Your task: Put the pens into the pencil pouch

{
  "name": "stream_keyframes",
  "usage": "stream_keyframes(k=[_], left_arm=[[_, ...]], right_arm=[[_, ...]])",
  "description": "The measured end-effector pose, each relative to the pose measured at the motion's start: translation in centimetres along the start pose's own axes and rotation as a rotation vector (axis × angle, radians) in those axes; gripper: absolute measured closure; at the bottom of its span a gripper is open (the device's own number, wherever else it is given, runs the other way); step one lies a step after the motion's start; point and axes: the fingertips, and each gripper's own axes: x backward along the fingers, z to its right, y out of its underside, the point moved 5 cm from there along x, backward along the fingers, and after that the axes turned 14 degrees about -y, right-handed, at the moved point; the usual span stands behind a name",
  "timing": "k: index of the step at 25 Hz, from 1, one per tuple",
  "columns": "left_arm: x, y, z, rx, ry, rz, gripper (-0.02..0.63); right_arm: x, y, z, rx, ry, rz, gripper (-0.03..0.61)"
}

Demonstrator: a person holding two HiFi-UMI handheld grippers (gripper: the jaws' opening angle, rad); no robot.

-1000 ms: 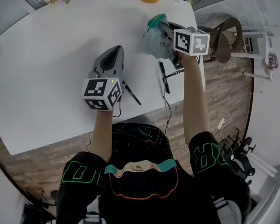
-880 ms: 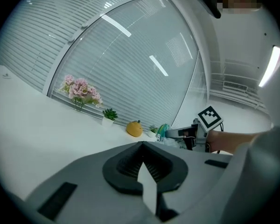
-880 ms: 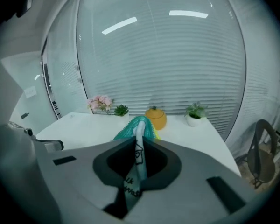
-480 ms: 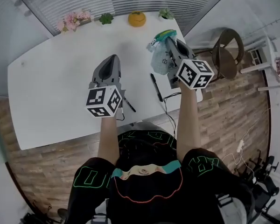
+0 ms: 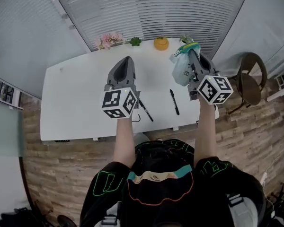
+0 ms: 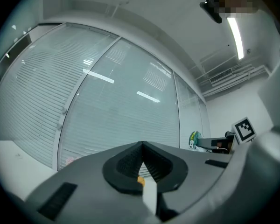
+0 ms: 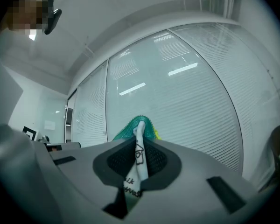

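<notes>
My right gripper (image 5: pixel 191 54) is shut on the pale pencil pouch (image 5: pixel 181 69), which has a green top and hangs in the air above the white table (image 5: pixel 75 93). In the right gripper view the pouch (image 7: pixel 141 125) is pinched flat between the pads of the right gripper (image 7: pixel 139 143). My left gripper (image 5: pixel 127 60) is also raised, its jaws closed together with no pen in them; the left gripper view shows that gripper (image 6: pixel 142 145) pointing at the window blinds. Two black pens lie on the table below, one pen (image 5: pixel 174 101) under the right arm, the other pen (image 5: pixel 146 110) beside the left arm.
Along the table's far edge stand pink flowers (image 5: pixel 111 38), a small green plant (image 5: pixel 135 41), an orange round object (image 5: pixel 161 43) and another plant (image 5: pixel 185 38). A brown chair (image 5: pixel 250 82) stands right of the table. Window blinds fill the wall behind.
Both grippers have risen well above the table, the right one carrying the pouch with it. The two pens have stayed on the table.
</notes>
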Motion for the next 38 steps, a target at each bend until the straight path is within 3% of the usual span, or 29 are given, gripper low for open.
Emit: stream_keyframes(k=[3,8,12,16,21,28,33,38], left_arm=[[1.2,0.3,0.6,-0.028,0.015,-0.012,0.617],[2.6,0.4,1.3,-0.031,0.042,-0.018,0.617],[3.1,0.1,4.4,-0.075,0.218,-0.021,0.617],[2.3,0.2,6.5,-0.091,0.36,-0.034,0.617],[3.0,-0.4,8.6,-0.076,0.543,-0.031,0.617],[4.7,-0.4,11.9,-0.125,0.825,-0.043,0.599],[5.4,-1.0,12.5,-0.12,0.942,-0.038,0.538],[5.2,-1.3,12.3,-0.173,0.943,-0.035,0.538]], right_arm=[[0.0,-0.2,-0.6,-0.031,-0.043,-0.006,0.552],[0.5,-0.9,-1.9,-0.001,-0.155,-0.003,0.552],[1.5,-1.4,-2.9,-0.032,-0.287,0.015,0.552],[1.5,-1.4,-4.1,-0.085,-0.481,0.014,0.551],[2.3,-1.5,-6.7,-0.004,-0.71,-0.012,0.549],[3.2,-1.0,-9.0,0.074,-0.919,-0.022,0.546],[3.8,-1.3,-10.1,0.084,-1.056,0.008,0.545],[3.1,-1.1,-10.1,0.044,-1.086,-0.005,0.545]])
